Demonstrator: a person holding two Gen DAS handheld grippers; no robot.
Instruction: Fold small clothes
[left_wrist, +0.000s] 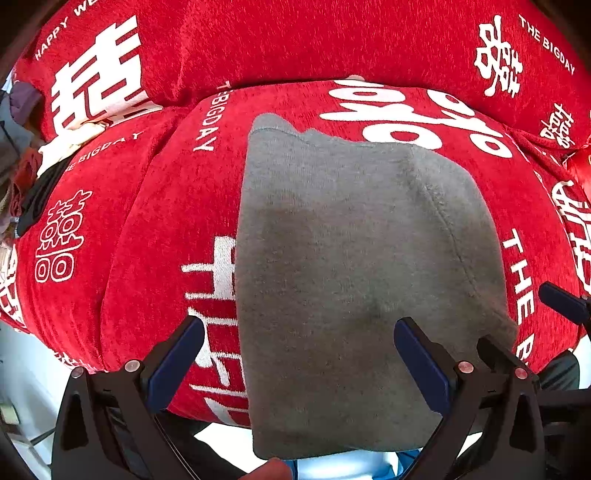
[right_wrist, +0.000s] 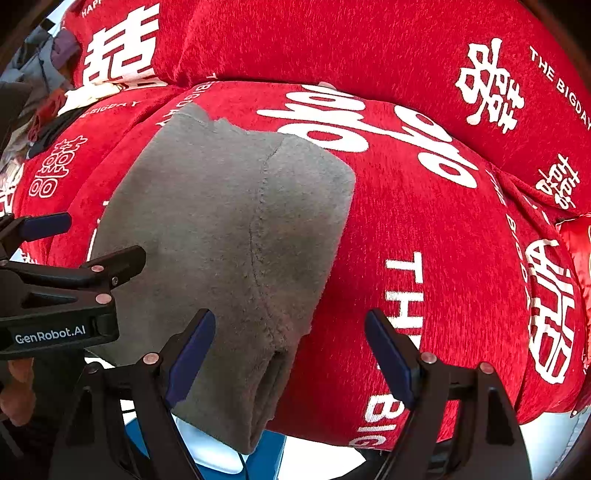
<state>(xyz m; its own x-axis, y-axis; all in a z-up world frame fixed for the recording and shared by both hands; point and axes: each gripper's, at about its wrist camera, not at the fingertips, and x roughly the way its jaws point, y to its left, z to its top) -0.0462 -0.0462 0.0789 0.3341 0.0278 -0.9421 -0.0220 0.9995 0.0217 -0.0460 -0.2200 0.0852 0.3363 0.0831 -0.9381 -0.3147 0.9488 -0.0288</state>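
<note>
A small grey knit garment (left_wrist: 332, 277) lies folded flat on a red cushion (left_wrist: 155, 229) with white lettering; its near end hangs over the cushion's front edge. It also shows in the right wrist view (right_wrist: 221, 240) with a seam running down it. My left gripper (left_wrist: 299, 332) is open and empty, its blue-padded fingers straddling the garment's near part just above it. My right gripper (right_wrist: 290, 325) is open and empty at the garment's right edge. The right gripper's fingertip (left_wrist: 561, 301) shows at the right of the left wrist view.
The red cushion (right_wrist: 424, 221) covers a sofa seat, with a matching red backrest (left_wrist: 295, 37) behind. A pile of mixed clothes (left_wrist: 22, 155) lies at the far left. The left gripper's body (right_wrist: 55, 295) sits close at the left of the right wrist view.
</note>
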